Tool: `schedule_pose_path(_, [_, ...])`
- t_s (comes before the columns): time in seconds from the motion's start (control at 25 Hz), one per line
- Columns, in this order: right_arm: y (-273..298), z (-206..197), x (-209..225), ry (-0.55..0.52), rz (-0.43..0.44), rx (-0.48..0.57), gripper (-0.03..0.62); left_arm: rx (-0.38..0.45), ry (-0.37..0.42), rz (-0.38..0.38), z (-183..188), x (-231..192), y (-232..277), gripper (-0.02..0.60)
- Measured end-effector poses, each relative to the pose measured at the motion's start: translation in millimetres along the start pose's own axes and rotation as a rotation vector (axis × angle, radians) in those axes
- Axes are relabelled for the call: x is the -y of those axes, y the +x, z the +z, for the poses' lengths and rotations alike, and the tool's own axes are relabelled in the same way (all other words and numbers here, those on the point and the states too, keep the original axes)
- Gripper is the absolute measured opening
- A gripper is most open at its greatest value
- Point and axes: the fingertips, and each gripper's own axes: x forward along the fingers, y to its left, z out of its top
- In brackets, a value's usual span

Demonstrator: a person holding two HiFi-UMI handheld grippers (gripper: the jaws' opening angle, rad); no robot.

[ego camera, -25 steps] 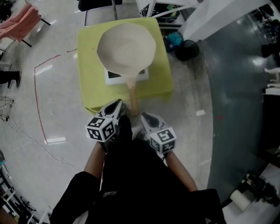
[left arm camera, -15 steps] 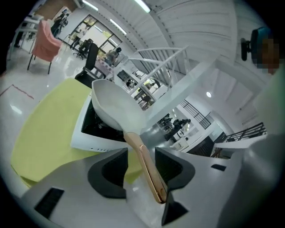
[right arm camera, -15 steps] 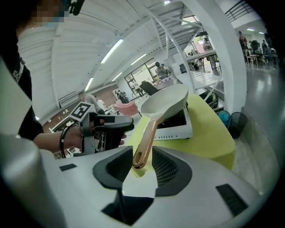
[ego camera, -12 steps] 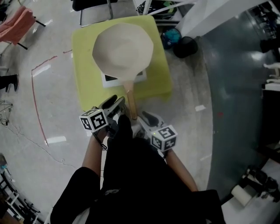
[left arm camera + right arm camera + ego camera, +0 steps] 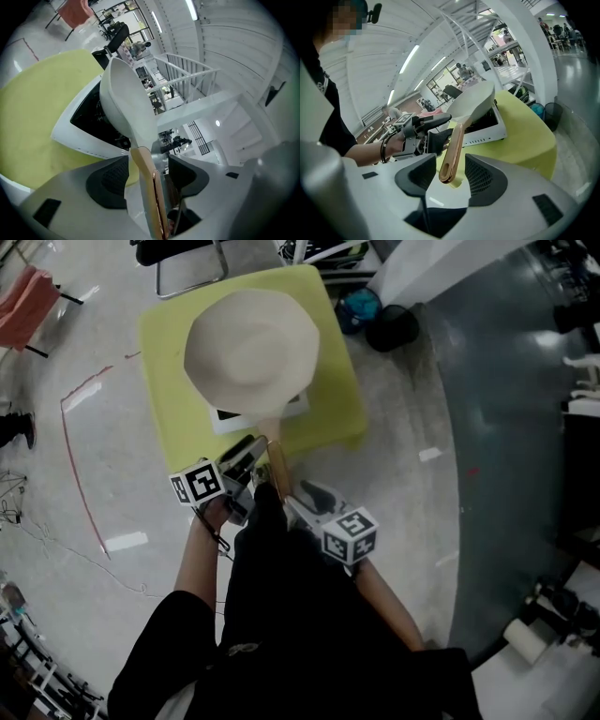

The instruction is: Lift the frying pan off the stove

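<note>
A cream frying pan (image 5: pixel 251 352) sits on a white stove (image 5: pixel 225 418) on the yellow-green table (image 5: pixel 337 399). Its wooden handle (image 5: pixel 277 465) points toward me. My left gripper (image 5: pixel 249 459) straddles the handle (image 5: pixel 149 183) near its middle. Its jaws have just been opening, and the pads stand clear on both sides. My right gripper (image 5: pixel 298 495) is at the handle's free end (image 5: pixel 449 159). Its jaws have also just been opening, with the handle tip between them and untouched. In the right gripper view the left gripper (image 5: pixel 419 133) shows at the left of the handle.
A black chair (image 5: pixel 178 259) stands behind the table. A dark bin (image 5: pixel 389 329) and a blue object (image 5: pixel 359 306) lie at the table's back right. A red tape line (image 5: pixel 80 456) runs on the floor to the left, and a pink cloth (image 5: pixel 28 296) hangs at the far left.
The left gripper has moved in from beside the handle's end and rolled, and now straddles the handle. The right gripper has shifted only slightly. The pan stays on the stove.
</note>
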Motion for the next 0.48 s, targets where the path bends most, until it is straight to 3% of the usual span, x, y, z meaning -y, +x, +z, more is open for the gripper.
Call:
schedule_pose_path(0.16, [5, 0, 3, 0.069, 0.012, 0.014, 0.206, -0.044, -0.013, -0.01, -1, -3, 12, 0.29])
schedule_pose_path(0.48, [12, -3, 13, 0.111, -0.01, 0.023, 0.213, -0.114, -0.039, -0.044, -3, -7, 35, 0.29])
